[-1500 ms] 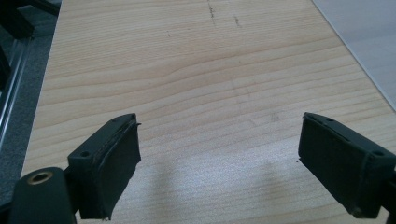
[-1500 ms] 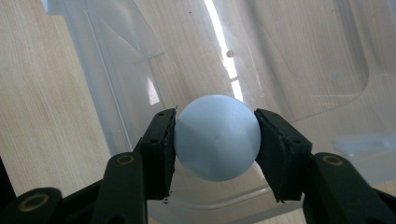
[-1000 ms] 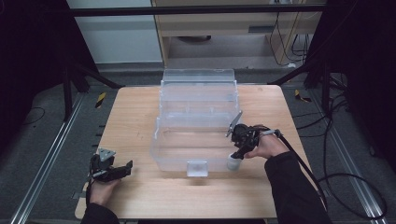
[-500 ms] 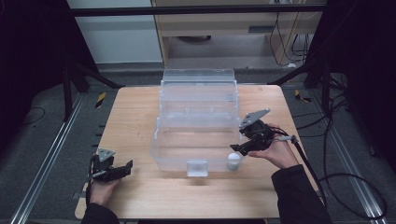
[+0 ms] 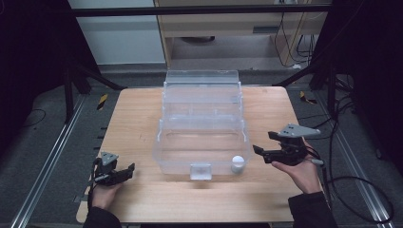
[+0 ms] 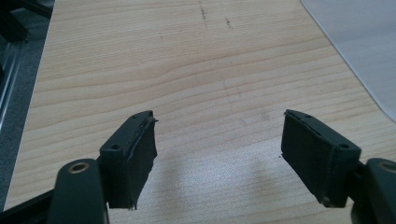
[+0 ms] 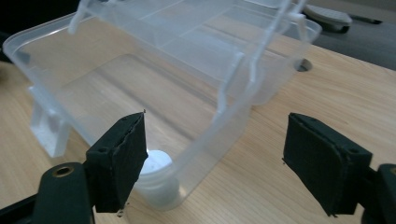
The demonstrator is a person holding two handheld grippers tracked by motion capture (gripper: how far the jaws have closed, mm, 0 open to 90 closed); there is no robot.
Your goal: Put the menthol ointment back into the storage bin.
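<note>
High view: a clear plastic box (image 5: 202,137) sits mid-table (image 5: 138,114), a white cap-like piece (image 5: 237,164) in its near right corner; the right claw (image 5: 260,153) beside it, just opening, empty. Left claw view: left claw (image 6: 217,149) closing on nothing over grained wood. Right claw view: ribbed translucent walls

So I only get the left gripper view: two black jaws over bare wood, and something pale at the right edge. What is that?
Observer: The clear plastic box, mid-table, with its lid tipped open.
Operator: Anything inside?
Observer: A small white jar stands in its near right corner.
Operator: And the other gripper?
Observer: The right gripper is just outside the box's right wall. Its jaws have just been opening and nothing is between them.
</note>
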